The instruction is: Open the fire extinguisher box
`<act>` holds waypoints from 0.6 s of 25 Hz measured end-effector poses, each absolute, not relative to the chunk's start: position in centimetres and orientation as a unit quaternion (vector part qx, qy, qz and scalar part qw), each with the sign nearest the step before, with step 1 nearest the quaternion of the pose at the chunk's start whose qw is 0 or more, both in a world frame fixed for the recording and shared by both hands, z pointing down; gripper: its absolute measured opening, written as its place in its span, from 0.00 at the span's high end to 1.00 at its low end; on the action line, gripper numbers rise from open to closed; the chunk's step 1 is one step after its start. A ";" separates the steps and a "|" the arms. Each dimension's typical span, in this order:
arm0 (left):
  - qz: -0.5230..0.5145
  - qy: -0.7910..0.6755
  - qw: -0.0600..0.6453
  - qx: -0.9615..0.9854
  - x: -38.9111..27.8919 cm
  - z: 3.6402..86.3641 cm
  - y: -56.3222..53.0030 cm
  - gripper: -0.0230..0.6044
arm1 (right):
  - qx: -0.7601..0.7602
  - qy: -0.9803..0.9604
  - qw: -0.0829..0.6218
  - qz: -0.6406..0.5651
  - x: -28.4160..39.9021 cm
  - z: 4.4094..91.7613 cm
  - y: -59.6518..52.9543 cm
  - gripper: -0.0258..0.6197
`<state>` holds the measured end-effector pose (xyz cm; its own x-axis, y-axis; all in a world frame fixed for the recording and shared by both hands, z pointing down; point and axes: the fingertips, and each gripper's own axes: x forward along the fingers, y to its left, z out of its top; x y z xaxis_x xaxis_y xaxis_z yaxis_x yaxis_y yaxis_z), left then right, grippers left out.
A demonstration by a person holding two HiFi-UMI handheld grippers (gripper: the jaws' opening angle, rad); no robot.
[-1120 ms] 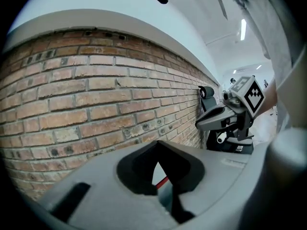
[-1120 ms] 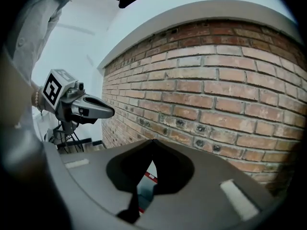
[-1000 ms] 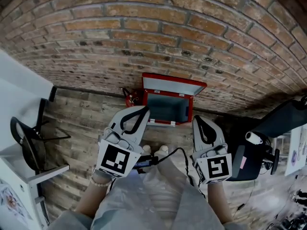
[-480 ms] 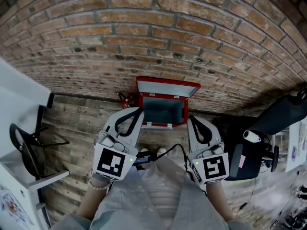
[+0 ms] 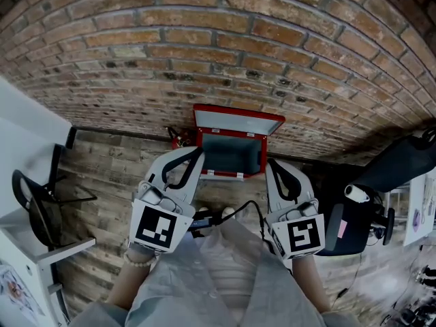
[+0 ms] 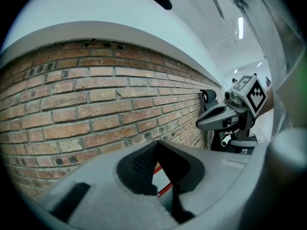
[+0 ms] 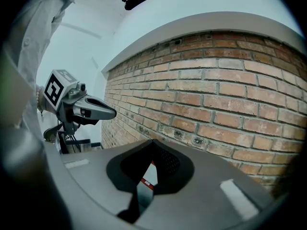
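Left hand-held gripper [image 5: 198,154] has its jaws drawn together at the tips with nothing between them. In its own view the pads meet at a point in front of the brick wall [image 5: 225,53], and only a sliver of red shows through the gap beneath them. Right hand-held gripper [image 5: 273,168] is likewise closed and empty, its tips meeting in the same way. Both are held out in front of the person, roughly side by side and above the floor [image 5: 116,182], and neither touches anything.

Just beyond and between the two sets of tips, the fire extinguisher box [image 5: 230,154] stands on the wood-plank floor, hard against the foot of the wall. Its red lid [image 5: 238,119] is raised and tilted back toward the bricks, so the dark inside of the box is exposed. A small red-and-dark object [image 5: 179,138] sits just left of the box and is too small to identify. A black chair [image 5: 37,206] stands well off to the left.

Judging by the raised lid, the opening step looks finished or nearly so. The next move probably calls only for checking that the lid stays up. If it sags, one closed tip could press its front edge further back, approaching from above so as not to nudge the box itself.
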<state>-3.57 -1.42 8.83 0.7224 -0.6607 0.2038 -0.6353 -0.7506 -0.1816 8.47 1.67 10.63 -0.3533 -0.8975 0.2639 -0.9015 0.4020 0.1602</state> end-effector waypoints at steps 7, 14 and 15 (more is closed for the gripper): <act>-0.131 0.351 0.047 -0.926 -3.8 9.0 -1.6 0.96 | 0.544 -0.824 0.160 0.003 8.1 10.8 1.5 0.95; -0.134 0.349 0.047 -0.926 -3.9 9.2 -1.8 0.96 | 0.542 -0.824 0.164 0.002 8.0 10.9 1.4 0.95; -0.134 0.349 0.047 -0.926 -3.9 9.2 -1.9 0.96 | 0.542 -0.824 0.164 0.002 8.0 10.9 1.3 0.95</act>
<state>-3.88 -1.87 9.24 0.7204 -0.6591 0.2161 -0.6341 -0.7520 -0.1799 7.97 1.34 10.91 -0.3592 -0.8926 0.2723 -0.8939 0.4129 0.1745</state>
